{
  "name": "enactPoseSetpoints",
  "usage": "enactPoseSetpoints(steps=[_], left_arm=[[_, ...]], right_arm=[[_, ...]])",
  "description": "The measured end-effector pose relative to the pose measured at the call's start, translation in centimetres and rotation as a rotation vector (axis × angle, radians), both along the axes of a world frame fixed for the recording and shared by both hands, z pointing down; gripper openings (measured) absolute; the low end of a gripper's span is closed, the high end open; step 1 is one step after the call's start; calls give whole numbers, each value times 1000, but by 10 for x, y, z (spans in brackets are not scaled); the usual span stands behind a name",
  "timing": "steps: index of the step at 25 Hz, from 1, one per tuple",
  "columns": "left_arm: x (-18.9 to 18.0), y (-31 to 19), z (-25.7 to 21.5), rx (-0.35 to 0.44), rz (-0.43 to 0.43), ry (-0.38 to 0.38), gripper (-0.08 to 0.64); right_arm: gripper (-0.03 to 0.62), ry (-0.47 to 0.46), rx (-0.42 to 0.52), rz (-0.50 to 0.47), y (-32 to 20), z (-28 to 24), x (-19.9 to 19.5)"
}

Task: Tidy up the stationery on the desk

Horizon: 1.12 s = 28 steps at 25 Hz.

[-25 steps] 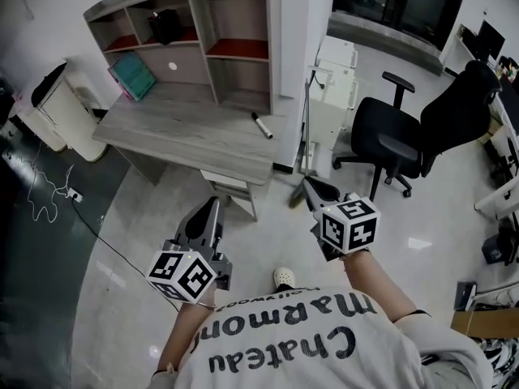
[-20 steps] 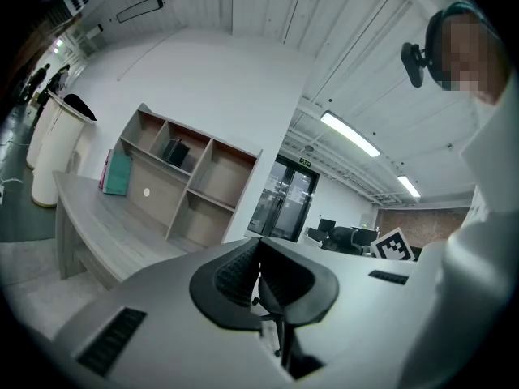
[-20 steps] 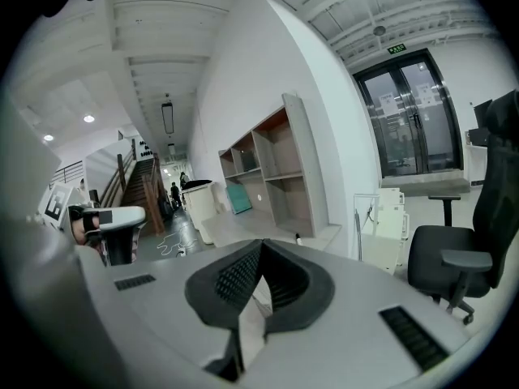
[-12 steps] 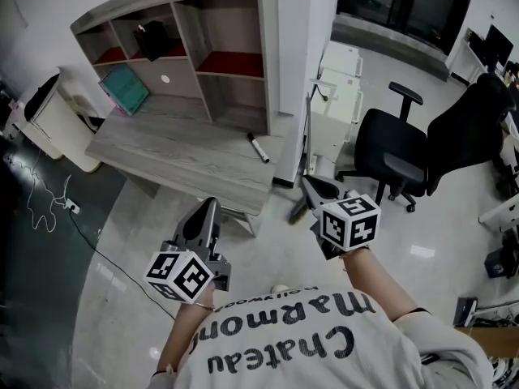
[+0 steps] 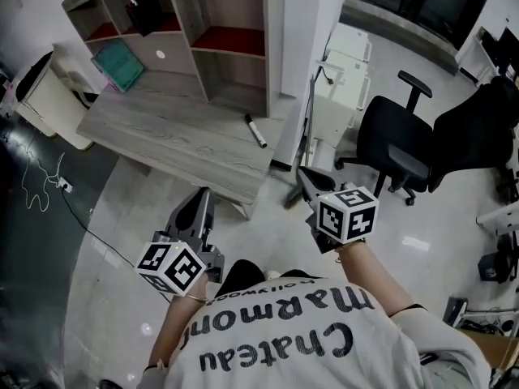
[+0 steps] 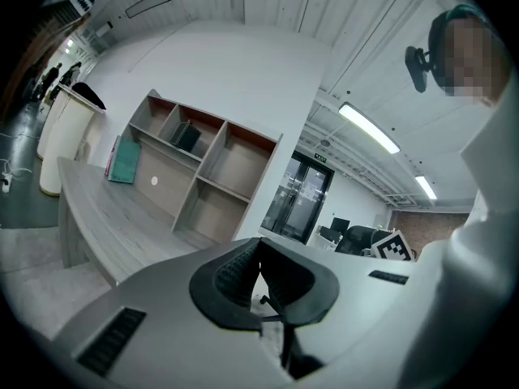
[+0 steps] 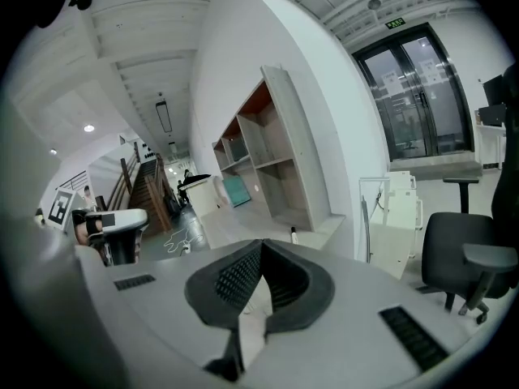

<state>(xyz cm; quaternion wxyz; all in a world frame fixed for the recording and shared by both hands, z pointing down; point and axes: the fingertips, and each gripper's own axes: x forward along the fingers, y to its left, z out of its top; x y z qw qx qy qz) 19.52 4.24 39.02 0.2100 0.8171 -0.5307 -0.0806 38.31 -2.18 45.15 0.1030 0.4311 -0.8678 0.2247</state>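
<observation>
— Both grippers sit a little further left in the head view than a second ago, and the desk's shelving has slid toward the top edge. Where is the stationery?

— A black-and-white marker pen (image 5: 256, 131) lies flat on the grey wood-grain desk (image 5: 162, 140), at its right end near the front corner. A teal notebook (image 5: 118, 61) leans upright at the desk's left rear, against the back panel of the grey shelf unit with red-lined bays (image 5: 231, 23) that stands on the desk.

— And the tools?

— The left gripper (image 5: 199, 203) hangs in front of the desk's front edge, clear of it. Its own view shows the ribbed black jaws pressed together at the tips with nothing between them (image 6: 260, 243). The right gripper (image 5: 305, 181) is off the desk's right front corner, also apart from it, and its jaws are likewise closed on nothing (image 7: 263, 243).

— Anything else nearby?

— A black swivel office chair (image 5: 397, 148) stands well to the right of the desk, and a white bin with a dark lid (image 5: 45, 96) is just off the desk's left end.
</observation>
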Motion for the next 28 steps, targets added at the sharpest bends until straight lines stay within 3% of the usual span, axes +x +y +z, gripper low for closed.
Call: enactPoseSetpoints(steps=[14,23,28], left_arm=[[1,-50,22,-57,62,-23,15],[-21,-111,32,-93,122,-21,15],[-46,-138,32,-89,129,16,15]], right_arm=[[11,-23,-78,50,-27,26,-3],[11,6,-107,46,-74,38,-46],[11,11,-124,50,-107,41,-69]])
